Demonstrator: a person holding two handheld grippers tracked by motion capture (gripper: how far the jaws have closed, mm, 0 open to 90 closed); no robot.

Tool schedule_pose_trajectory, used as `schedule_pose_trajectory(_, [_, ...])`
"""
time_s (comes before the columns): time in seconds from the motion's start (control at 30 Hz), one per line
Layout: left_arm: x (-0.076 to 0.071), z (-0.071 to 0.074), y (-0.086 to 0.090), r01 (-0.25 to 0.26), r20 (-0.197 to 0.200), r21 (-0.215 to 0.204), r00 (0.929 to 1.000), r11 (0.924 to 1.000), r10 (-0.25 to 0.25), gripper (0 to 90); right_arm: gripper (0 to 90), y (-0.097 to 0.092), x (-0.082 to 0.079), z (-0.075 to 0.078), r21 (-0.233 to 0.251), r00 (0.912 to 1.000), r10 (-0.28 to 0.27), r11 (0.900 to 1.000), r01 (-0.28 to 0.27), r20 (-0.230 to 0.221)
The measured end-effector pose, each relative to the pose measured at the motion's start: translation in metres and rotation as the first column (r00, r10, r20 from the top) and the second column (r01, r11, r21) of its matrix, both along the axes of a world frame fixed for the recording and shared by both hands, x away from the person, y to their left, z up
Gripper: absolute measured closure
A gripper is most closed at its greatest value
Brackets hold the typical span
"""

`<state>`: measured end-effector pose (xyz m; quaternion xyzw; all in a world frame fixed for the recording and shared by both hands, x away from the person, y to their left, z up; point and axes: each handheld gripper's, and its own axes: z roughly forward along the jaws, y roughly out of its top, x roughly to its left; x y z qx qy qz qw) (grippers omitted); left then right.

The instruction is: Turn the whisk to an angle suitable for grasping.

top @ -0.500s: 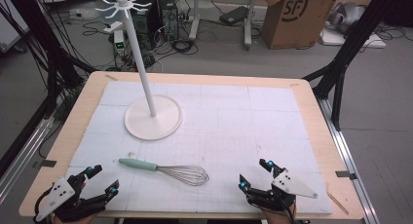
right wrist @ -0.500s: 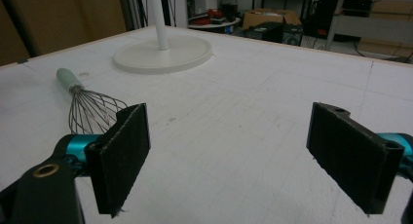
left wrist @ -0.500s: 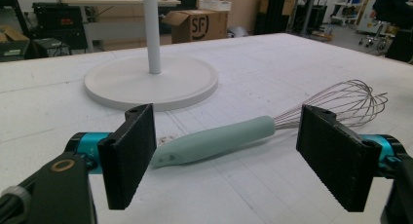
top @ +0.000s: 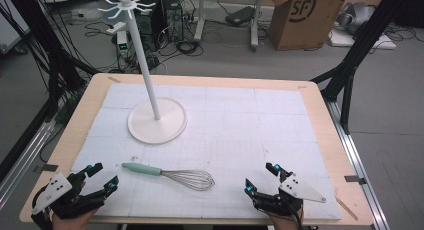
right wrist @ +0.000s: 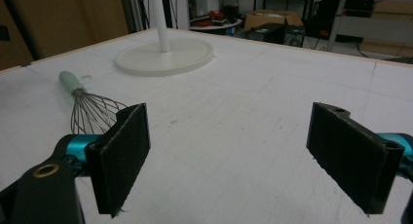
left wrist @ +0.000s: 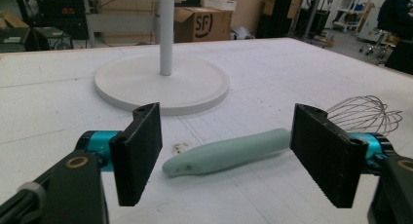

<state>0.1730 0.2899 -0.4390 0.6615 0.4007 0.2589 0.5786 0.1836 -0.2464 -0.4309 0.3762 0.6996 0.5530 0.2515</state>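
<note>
A whisk (top: pixel 170 175) with a mint-green handle and wire loops lies flat near the table's front edge, handle to the left. My left gripper (top: pixel 102 176) rests at the front left, open, pointing at the handle's end and short of it. In the left gripper view the handle (left wrist: pixel 229 150) lies just ahead of the wide-apart jaws of the left gripper (left wrist: pixel 229 118), untouched. My right gripper (top: pixel 260 178) sits at the front right, open and empty, to the right of the wire loops. The right gripper view shows the whisk (right wrist: pixel 92 109) off to the left of the right gripper (right wrist: pixel 229 136).
A white stand (top: pixel 157 121) with a round base, a tall pole and hooked arms on top is on the left half of the white mat (top: pixel 260 120). Cardboard boxes, cables and black frame legs surround the wooden table (top: pixel 327 140).
</note>
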Motion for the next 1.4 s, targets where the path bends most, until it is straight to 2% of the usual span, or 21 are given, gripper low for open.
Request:
schedule_pose_trajectory(0.03, [0.002,0.000,0.000,0.000,-0.007,0.003,1.0000,1.0000,0.000,30.5,14.8,0.000,0.000,0.000,0.000,1.0000,0.000,1.0000,0.000,0.000])
schedule_pose_trajectory(0.1, [0.006,0.000,0.001,0.002,-0.014,0.004,0.9999,1.0000,-0.002,37.7,14.8,0.000,0.000,0.000,0.003,1.0000,-0.002,1.0000,0.002,0.005])
schedule_pose_trajectory(0.17, [0.014,-0.001,0.002,0.007,-0.039,0.028,0.9992,0.9996,-0.006,42.6,14.8,0.000,0.000,0.000,0.006,1.0000,-0.005,1.0000,0.005,0.003])
schedule_pose_trajectory(0.27, [0.020,-0.002,0.001,0.005,-0.052,0.041,0.9986,0.9992,-0.003,51.3,14.8,0.000,0.000,0.000,0.005,1.0000,-0.004,1.0000,0.004,0.004])
schedule_pose_trajectory(0.37, [0.032,-0.001,0.002,-0.036,-0.090,0.046,0.9951,0.9983,0.040,61.0,14.8,0.000,0.001,0.000,0.003,0.9999,-0.005,1.0000,0.005,0.010])
schedule_pose_trajectory(0.4, [0.032,-0.001,0.002,-0.036,-0.090,0.046,0.9951,0.9983,0.040,64.0,14.8,0.000,0.000,0.000,0.006,1.0000,-0.005,1.0000,0.005,0.006])
schedule_pose_trajectory(0.47, [0.041,0.001,0.001,-0.036,-0.118,0.085,0.9919,0.9957,0.046,69.5,14.8,-0.001,0.001,0.000,0.005,0.9999,-0.007,1.0000,0.007,0.010])
schedule_pose_trajectory(0.53, [0.044,0.002,0.001,-0.034,-0.130,0.102,0.9904,0.9942,0.047,72.7,14.8,-0.001,0.000,0.001,0.009,0.9999,-0.008,0.9999,0.008,0.008])
schedule_pose_trajectory(0.63, [0.052,0.002,-0.003,-0.034,-0.181,0.146,0.9816,0.9887,0.060,77.9,14.8,-0.002,0.000,0.001,0.013,0.9999,-0.011,0.9999,0.011,0.010])
schedule_pose_trajectory(0.73, [0.054,0.001,-0.004,-0.029,-0.195,0.163,0.9788,0.9862,0.062,83.8,14.8,-0.002,0.000,0.001,0.011,0.9999,-0.011,0.9999,0.010,0.012])
schedule_pose_trajectory(0.87, [0.059,-0.004,-0.003,-0.027,-0.255,0.202,0.9636,0.9790,0.079,89.2,14.8,-0.003,0.000,0.001,0.013,0.9999,-0.009,0.9999,0.009,0.013])
schedule_pose_trajectory(0.9, [0.059,-0.004,-0.003,-0.027,-0.255,0.202,0.9636,0.9790,0.079,89.7,14.8,-0.003,0.000,0.001,0.015,0.9999,-0.010,0.9998,0.010,0.012])
schedule_pose_trajectory(0.93, [0.061,-0.007,-0.002,-0.036,-0.279,0.211,0.9555,0.9769,0.096,89.7,14.8,-0.003,0.000,0.001,0.014,0.9999,-0.009,0.9999,0.009,0.012])
schedule_pose_trajectory(1.17, [0.069,-0.012,-0.004,-0.051,-0.349,0.247,0.9269,0.9677,0.138,89.7,14.8,-0.002,0.000,0.001,0.013,0.9998,-0.009,0.9999,0.009,0.015])
schedule_pose_trajectory(1.2, [0.071,-0.013,-0.005,-0.045,-0.366,0.254,0.9202,0.9663,0.139,89.7,14.8,-0.002,0.000,0.001,0.015,0.9998,-0.010,0.9998,0.010,0.014])
schedule_pose_trajectory(1.23, [0.073,-0.014,-0.007,-0.050,-0.372,0.260,0.9165,0.9643,0.148,89.8,14.8,-0.002,0.000,0.001,0.014,0.9998,-0.011,0.9998,0.010,0.014])
schedule_pose_trajectory(1.27, [0.073,-0.014,-0.007,-0.050,-0.372,0.260,0.9165,0.9643,0.148,89.8,14.8,-0.002,0.000,0.001,0.014,0.9998,-0.010,0.9998,0.010,0.015])
schedule_pose_trajectory(1.3, [0.075,-0.014,-0.008,-0.048,-0.382,0.269,0.9117,0.9620,0.152,89.8,14.8,-0.002,0.000,0.001,0.016,0.9999,-0.011,0.9998,0.011,0.012])
schedule_pose_trajectory(1.33, [0.078,-0.016,-0.011,-0.037,-0.401,0.276,0.9039,0.9606,0.150,89.8,14.8,-0.002,0.000,0.001,0.016,0.9999,-0.011,0.9998,0.011,0.013])
schedule_pose_trajectory(1.37, [0.078,-0.016,-0.011,-0.037,-0.401,0.276,0.9039,0.9606,0.150,89.8,14.8,-0.002,0.000,0.002,0.017,0.9999,-0.011,0.9998,0.010,0.011])
schedule_pose_trajectory(1.4, [0.080,-0.016,-0.013,-0.038,-0.408,0.286,0.8993,0.9575,0.157,89.8,14.8,-0.003,0.000,0.002,0.016,0.9998,-0.013,0.9998,0.012,0.017])
